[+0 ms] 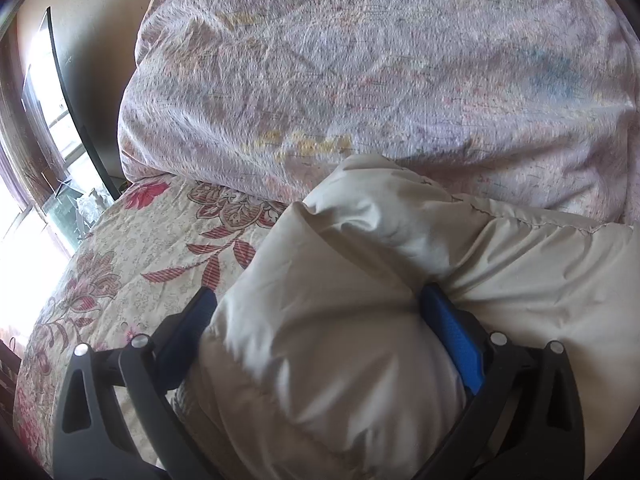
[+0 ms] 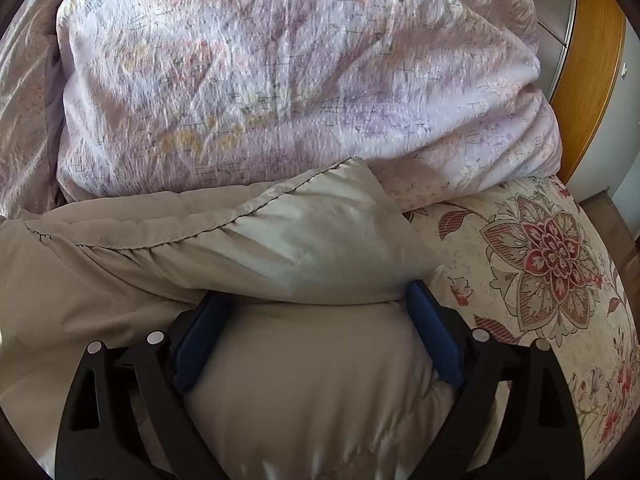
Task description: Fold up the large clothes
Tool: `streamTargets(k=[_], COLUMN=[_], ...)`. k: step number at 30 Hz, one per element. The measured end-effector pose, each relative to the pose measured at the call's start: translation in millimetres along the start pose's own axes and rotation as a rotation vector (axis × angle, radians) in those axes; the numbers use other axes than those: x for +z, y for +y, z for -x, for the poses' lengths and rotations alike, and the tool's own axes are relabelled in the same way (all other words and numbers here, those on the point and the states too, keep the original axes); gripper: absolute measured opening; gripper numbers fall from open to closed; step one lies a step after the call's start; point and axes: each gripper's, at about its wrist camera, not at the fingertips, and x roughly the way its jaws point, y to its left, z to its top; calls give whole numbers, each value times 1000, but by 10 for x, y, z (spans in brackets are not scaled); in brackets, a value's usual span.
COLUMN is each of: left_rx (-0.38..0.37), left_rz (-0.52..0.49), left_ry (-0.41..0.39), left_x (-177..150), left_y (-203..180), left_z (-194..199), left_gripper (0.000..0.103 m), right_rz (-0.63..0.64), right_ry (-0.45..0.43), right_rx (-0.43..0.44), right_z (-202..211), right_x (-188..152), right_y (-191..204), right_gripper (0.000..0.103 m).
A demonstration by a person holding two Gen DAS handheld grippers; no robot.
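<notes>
the puffy beige coat (image 1: 320, 340) bulges between the blue pads of the left tool (image 1: 316, 336) and of the right tool (image 2: 316, 328); both tools pinch it, jaws wide around thick padded folds. it lies on the bed (image 2: 540, 264), just ahead of both tools a heaped pale quilt (image 1: 360, 60). risk, as i judge it: the slick, smooth shell could slide off the pads, and the springy filling could push a fold open. the stitched, gathered seam (image 2: 180, 236) runs beyond the right tool.
</notes>
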Motion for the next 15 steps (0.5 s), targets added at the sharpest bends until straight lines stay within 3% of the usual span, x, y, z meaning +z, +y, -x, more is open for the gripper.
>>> streamTargets(k=[15], left_rx=[-84], left_rz=[63], left_ry=[45], left_x=[-9], left_y=[131], left_z=[-167], left_gripper=[101], right_rz=[-17], right_ry=[17], right_rx=[4], right_z=[-79], right_x=[40], right_y=[-25], right_gripper=[93])
